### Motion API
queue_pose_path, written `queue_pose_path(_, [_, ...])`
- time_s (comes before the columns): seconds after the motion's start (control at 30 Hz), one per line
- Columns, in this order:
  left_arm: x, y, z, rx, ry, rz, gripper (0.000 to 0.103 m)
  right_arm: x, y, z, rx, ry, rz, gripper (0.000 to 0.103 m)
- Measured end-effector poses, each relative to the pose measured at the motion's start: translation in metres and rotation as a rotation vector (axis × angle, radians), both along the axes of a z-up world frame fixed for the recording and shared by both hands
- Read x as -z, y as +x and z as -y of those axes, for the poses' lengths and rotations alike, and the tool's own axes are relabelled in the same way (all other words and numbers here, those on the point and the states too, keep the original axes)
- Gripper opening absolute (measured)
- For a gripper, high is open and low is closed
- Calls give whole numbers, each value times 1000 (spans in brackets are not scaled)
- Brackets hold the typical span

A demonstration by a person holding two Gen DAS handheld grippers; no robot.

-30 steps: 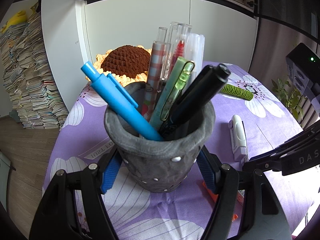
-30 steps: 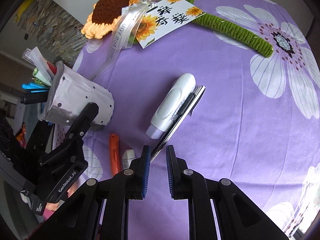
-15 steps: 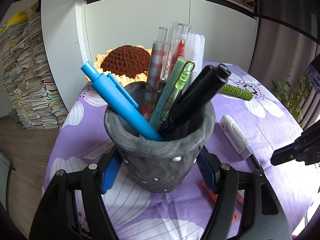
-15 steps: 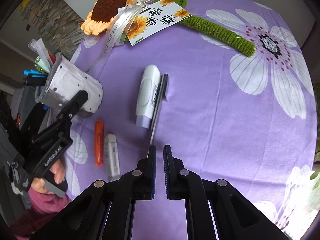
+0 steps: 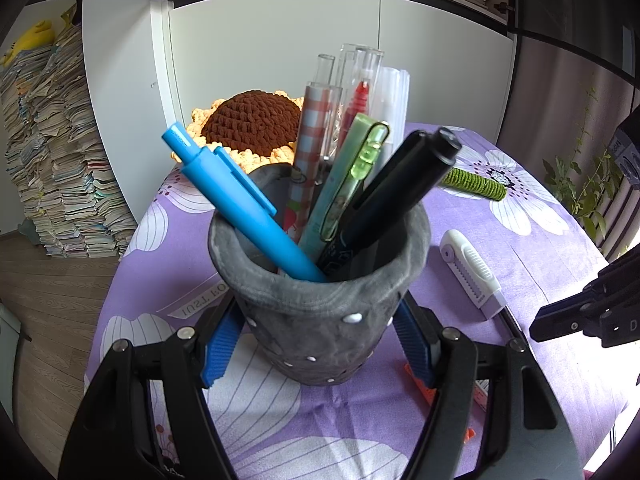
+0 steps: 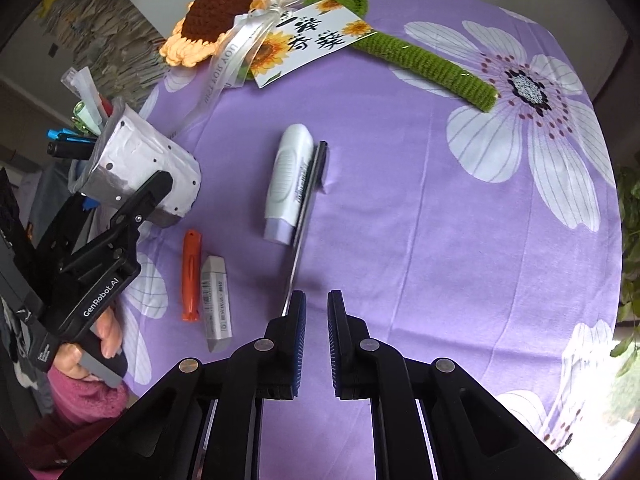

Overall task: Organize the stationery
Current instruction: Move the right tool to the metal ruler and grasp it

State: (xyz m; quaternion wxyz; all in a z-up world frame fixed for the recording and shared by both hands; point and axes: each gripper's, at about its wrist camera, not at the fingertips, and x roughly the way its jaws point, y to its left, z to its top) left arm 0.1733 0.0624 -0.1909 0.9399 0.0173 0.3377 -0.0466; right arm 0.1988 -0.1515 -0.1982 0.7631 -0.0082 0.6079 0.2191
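Observation:
My left gripper (image 5: 316,344) is shut on a grey pen holder (image 5: 320,312), its blue pads pressing both sides. The holder stands upright with a blue pen (image 5: 236,196), black markers (image 5: 400,188) and several other pens in it. My right gripper (image 6: 316,320) hangs over the purple cloth, shut with nothing in it. A thin black pen (image 6: 308,200) lies with its tip just left of the right gripper's left finger. A white correction tape (image 6: 289,184) lies against the pen. An orange pen-like item (image 6: 191,276) and a white eraser (image 6: 216,296) lie beside the holder (image 6: 148,176).
A crochet sunflower (image 6: 216,20) with a green stem (image 6: 432,64), ribbon and card (image 6: 308,42) lies at the far side of the round table (image 6: 460,260). A hand in a dark red sleeve (image 6: 80,396) holds the left tool. White cupboards (image 5: 280,40) and stacked papers (image 5: 52,152) stand behind.
The right gripper drew back and its jaws closed further. The correction tape and black pen swung from a slant to nearly straight ahead of it. The left gripper and holder stayed put.

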Motion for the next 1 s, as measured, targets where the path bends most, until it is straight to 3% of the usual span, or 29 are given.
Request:
queue_pose_path(0.07, [0,0,0,0,0,0,70,4,0,-7,-15,-12,-1,10])
queue_pose_path(0.2, [0,0,0,0,0,0,70,8,3,-15,-15,-31,5,27])
queue_pose_path(0.27, [0,0,0,0,0,0,70,7,4,-15,-15,-40,19,28])
queue_pose_path(0.4, [0,0,0,0,0,0,70,8,2,-22,-36,-56,50,27])
queue_pose_path(0.47, [0,0,0,0,0,0,70,9,1,-33,-38,-98,76,12])
queue_pose_path(0.87, [0,0,0,0,0,0,70,12,-27,-6,-94,-280,60,11])
queue_pose_path(1.0, [0,0,0,0,1,1,70,8,-24,2,-49,-231,64,12])
